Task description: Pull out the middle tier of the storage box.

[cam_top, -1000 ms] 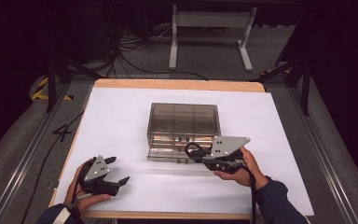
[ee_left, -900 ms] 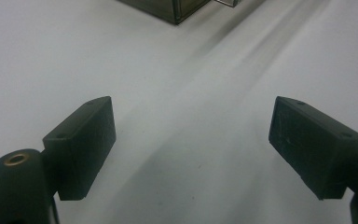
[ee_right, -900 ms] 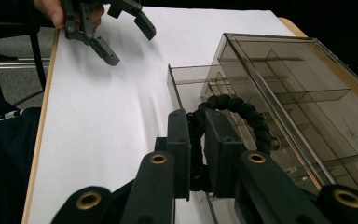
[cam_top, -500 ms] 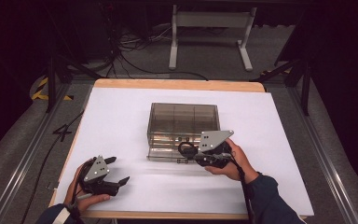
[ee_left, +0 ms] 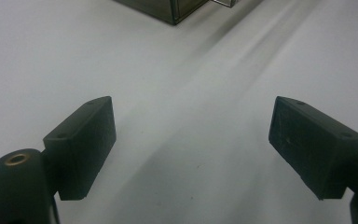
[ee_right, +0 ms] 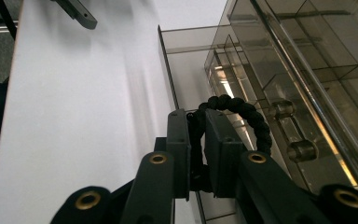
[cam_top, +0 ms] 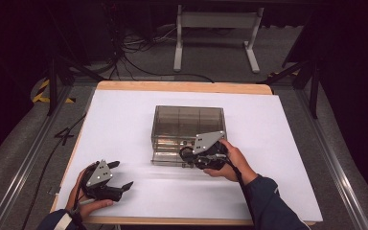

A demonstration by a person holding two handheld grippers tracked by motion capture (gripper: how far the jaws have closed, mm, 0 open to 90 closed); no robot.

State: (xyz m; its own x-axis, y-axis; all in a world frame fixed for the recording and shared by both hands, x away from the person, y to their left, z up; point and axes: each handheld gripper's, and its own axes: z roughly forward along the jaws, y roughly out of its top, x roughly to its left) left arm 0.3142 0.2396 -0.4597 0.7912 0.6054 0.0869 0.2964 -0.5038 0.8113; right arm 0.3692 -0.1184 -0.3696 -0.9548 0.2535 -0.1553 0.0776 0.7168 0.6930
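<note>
Beads on a black looped band point(ee_right: 242, 116) sit pinched between your right gripper point(ee_right: 196, 123) jaws; the pads are clamped on one side of the loop while the rest arcs up and over to the right in the right gripper view. That loop hangs just in front of the smoky clear drawer box point(cam_top: 188, 125), over its pulled-out lower drawer point(ee_right: 186, 70), close to the round clear knobs point(ee_right: 302, 150) on the drawer fronts (whether the band touches the drawer you cannot tell from here). In the high view the band is a small dark ring point(cam_top: 186, 153) at the left tip of your right gripper point(cam_top: 191, 154), and its beads are too small to make out there; the right gripper view gives you the beading and the grip itself. The ring stands on edge, held from below in the right gripper view, and in the high view the gripper carrying it points left along the box's front.

The high view gives you the layout: the box stands near the middle of the white table point(cam_top: 292, 143), long side running left to right, drawers facing you. Your right hand point(cam_top: 230, 160) wraps the gripper at the box's front right.

Your left gripper point(cam_top: 120, 175) rests well apart near the table's near left corner, jaws spread wide with bare white surface between them, as the left gripper view point(ee_left: 191, 140) confirms. That view also catches a corner of the box point(ee_left: 172, 11) at its top edge.
</note>
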